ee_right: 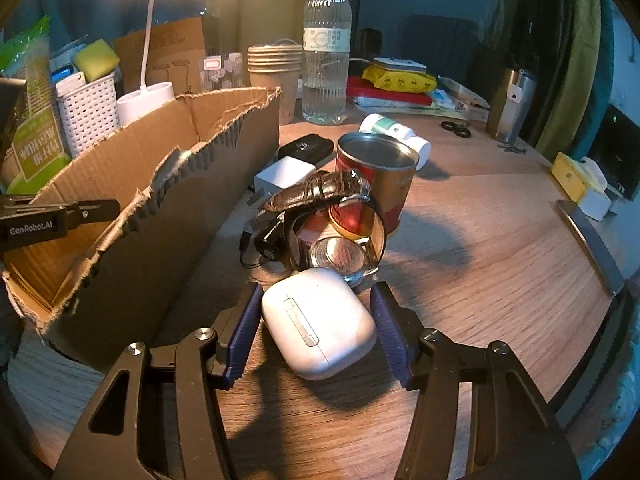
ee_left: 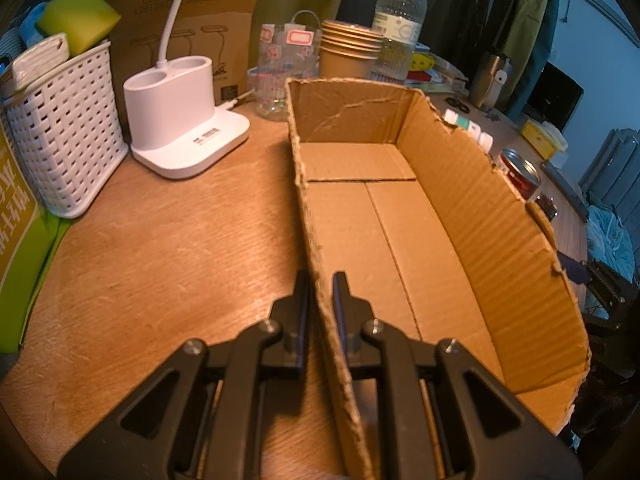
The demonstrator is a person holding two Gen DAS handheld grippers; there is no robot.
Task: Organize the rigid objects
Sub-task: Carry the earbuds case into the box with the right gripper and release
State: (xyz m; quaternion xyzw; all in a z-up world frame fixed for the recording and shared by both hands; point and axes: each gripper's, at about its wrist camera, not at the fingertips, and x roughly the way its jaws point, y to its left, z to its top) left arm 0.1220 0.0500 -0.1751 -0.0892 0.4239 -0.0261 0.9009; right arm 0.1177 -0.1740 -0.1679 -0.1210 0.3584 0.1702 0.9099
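An open, empty cardboard box point(ee_left: 472, 200) with torn rims stands on the wooden table. My left gripper point(ee_left: 321, 284) is shut on the box's near left wall, one finger on each side. It also shows in the right wrist view point(ee_right: 60, 216) at the box point(ee_right: 168, 184). My right gripper point(ee_right: 314, 308) is open, with a white earbud case point(ee_right: 320, 322) lying between its fingers and a small gap on each side. Just beyond lie a wristwatch with a brown leather strap point(ee_right: 320, 196), a red tin can point(ee_right: 376, 176), a white pill bottle point(ee_right: 394, 132), a white charger point(ee_right: 284, 178) and a black key fob point(ee_right: 306, 148).
A white lamp base point(ee_left: 180, 120), a white woven basket point(ee_left: 64, 136), a glass jar point(ee_left: 284, 68), stacked paper cups point(ee_left: 348, 52) and a water bottle point(ee_left: 398, 24) stand behind the box. A steel tumbler point(ee_right: 514, 104) and a tissue box point(ee_right: 580, 180) are at the right.
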